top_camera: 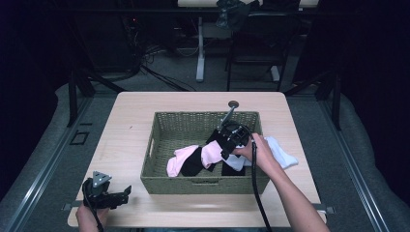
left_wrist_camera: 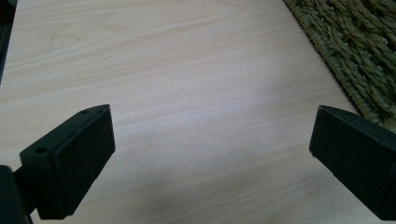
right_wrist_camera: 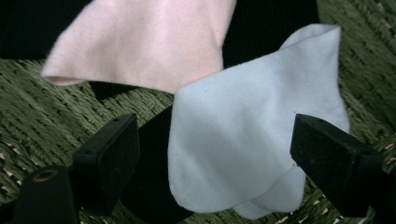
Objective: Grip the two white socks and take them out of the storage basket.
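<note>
While my left claw (top_camera: 123, 192) idles wide open left of the basket (top_camera: 159, 133), my right claw (right_wrist_camera: 215, 158) hangs inside it, spread wide around the white sock (right_wrist_camera: 243, 154) to seize it.

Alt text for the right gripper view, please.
The open right gripper hovers with a white sock between its jaws, inside a woven green basket. A pink sock lies beyond it, over black fabric.

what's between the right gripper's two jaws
A white sock lies between the open jaws of the right gripper, over the basket floor, in the right gripper view.
</note>
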{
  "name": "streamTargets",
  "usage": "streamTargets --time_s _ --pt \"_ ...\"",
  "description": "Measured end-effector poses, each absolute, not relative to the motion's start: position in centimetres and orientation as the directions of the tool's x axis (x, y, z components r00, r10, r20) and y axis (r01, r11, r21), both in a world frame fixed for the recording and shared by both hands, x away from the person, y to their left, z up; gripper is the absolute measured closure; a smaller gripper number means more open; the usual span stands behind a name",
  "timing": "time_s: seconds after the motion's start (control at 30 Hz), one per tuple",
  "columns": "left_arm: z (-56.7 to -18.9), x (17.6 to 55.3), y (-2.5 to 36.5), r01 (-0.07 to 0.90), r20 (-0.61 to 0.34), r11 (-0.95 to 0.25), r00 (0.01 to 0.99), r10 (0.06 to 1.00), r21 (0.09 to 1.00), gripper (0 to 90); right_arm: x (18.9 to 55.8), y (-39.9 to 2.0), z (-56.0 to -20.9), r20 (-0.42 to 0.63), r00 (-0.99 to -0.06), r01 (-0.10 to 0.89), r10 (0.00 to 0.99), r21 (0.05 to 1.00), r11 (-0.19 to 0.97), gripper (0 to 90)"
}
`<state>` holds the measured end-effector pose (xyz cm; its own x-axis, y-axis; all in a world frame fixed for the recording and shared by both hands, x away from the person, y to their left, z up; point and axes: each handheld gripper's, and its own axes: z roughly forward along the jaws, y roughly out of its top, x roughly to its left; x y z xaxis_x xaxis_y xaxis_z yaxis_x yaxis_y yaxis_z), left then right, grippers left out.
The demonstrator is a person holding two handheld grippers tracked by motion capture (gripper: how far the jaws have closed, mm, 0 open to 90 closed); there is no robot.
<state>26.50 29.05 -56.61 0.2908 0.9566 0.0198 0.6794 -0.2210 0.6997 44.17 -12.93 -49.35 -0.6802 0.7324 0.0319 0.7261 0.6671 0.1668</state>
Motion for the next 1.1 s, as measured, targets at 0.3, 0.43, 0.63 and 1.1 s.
streamTargets --time_s 0.3,0.43,0.63,1.1 --pt "-56.6 26.5 29.1 0.679 0.022 -0.224 0.293 0.956 0.700 0.2 44.2 -12.3 -51.4 0.025 -0.682 0.731 0.731 0.054 0.680 24.7" --pt "-56.6 26.5 29.1 0.680 0.020 -0.221 0.291 0.957 0.699 0.2 44.1 -12.3 -51.8 0.004 -0.655 0.754 0.756 0.073 0.653 55.3" --pt "-56.6 26.5 29.1 0.680 0.021 -0.223 0.292 0.956 0.699 0.2 44.3 -12.9 -50.9 -0.006 -0.670 0.741 0.743 0.057 0.669 85.9" --pt "-56.6 26.5 29.1 0.681 0.017 -0.219 0.290 0.957 0.698 0.2 44.0 -12.9 -51.1 0.009 -0.684 0.729 0.730 0.059 0.682 33.4"
